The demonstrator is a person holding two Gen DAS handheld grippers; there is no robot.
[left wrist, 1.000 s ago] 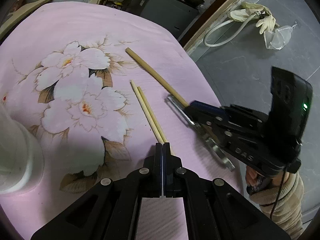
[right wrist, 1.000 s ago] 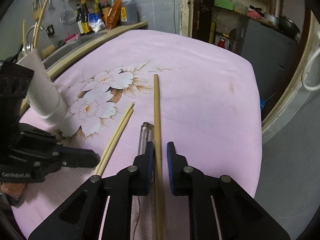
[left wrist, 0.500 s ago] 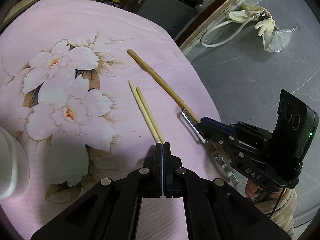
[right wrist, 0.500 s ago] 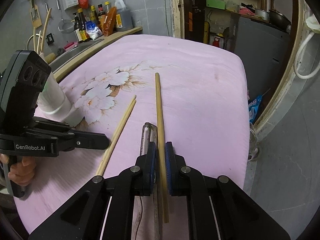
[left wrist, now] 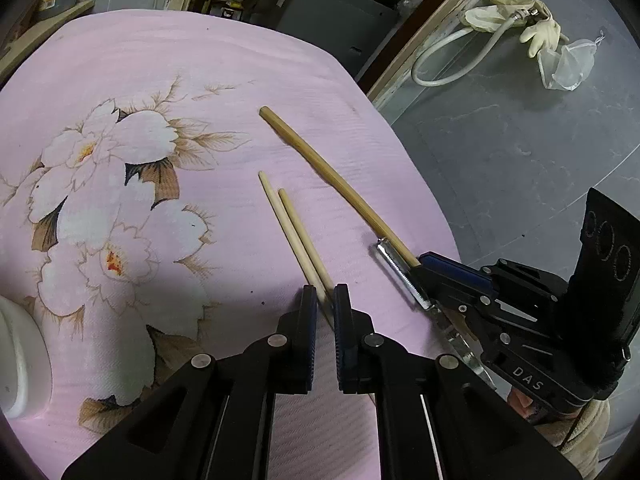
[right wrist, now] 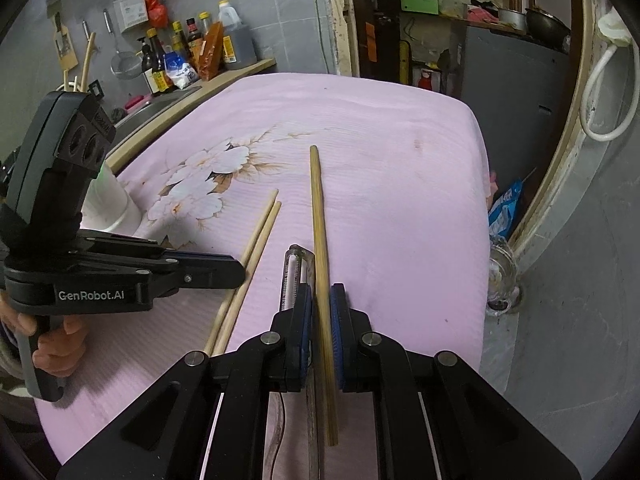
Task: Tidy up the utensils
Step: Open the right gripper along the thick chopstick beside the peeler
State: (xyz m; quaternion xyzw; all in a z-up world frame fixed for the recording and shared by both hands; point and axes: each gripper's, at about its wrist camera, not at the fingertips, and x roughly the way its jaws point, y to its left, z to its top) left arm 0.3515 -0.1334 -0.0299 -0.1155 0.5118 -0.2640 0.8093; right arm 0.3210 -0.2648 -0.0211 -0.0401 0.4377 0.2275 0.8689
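Left hand-held gripper [left wrist: 325, 296]: jaws have just been opening, now slightly parted, astride the near ends of the pair of chopsticks [left wrist: 294, 230], whose long axis runs straight ahead. Right hand-held gripper [right wrist: 321, 300]: clamped on the long wooden stick [right wrist: 318, 208], beside a metal peeler [right wrist: 294, 276]. The pink-covered desk [right wrist: 400, 200] drops off near on the right; the white cup [right wrist: 110, 204] stands left.

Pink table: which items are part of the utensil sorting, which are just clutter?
In play:
chopsticks, between the left gripper pads
wooden stick, clamped by the right gripper
metal peeler
white cup

Clutter:
sauce bottles
hose
rubber gloves
glass jar
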